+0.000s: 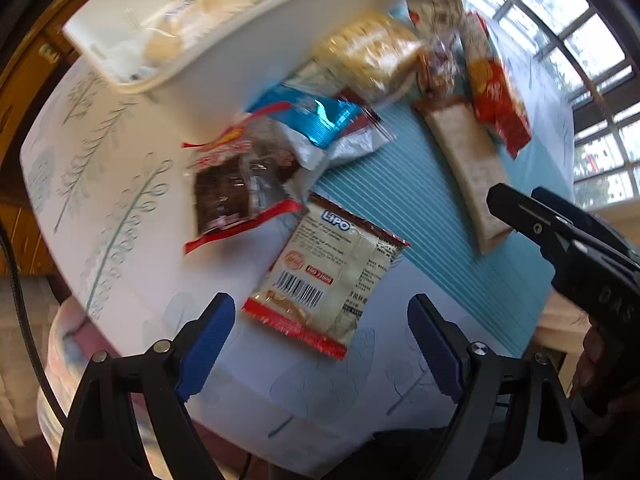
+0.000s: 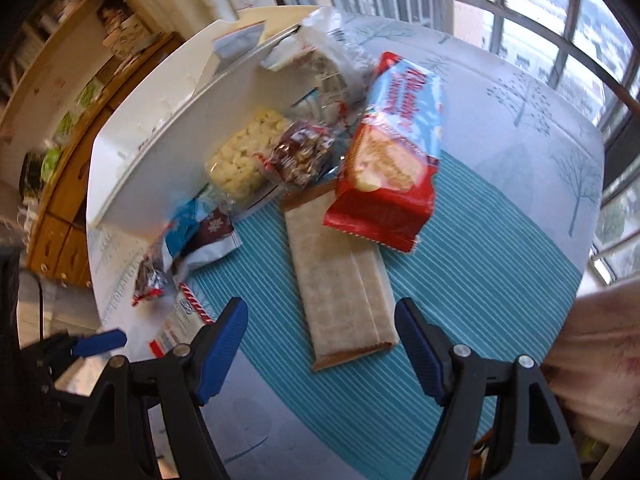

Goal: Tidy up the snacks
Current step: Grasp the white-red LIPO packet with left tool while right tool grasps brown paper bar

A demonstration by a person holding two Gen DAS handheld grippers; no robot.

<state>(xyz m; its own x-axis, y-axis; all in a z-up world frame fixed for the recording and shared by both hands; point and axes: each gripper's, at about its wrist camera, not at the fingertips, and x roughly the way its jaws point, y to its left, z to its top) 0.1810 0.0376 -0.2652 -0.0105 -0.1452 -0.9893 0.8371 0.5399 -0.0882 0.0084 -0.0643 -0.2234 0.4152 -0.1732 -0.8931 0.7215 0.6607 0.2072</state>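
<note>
Two grippers, jaws apart (nothing gripped): left (image 1: 321,340) probably above Lipo packet (image 1: 326,276), right (image 2: 320,344) over brown bar (image 2: 342,280).

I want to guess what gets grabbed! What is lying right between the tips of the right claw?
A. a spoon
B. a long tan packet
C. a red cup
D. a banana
B: the long tan packet lies on the blue striped mat, its near end between the open right claw tips.

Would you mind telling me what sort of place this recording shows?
Probably a home dining area: a table under a tree-print tablecloth, a wooden cabinet with drawers, and large paned windows. Snack packets lie on a teal placemat.
</note>
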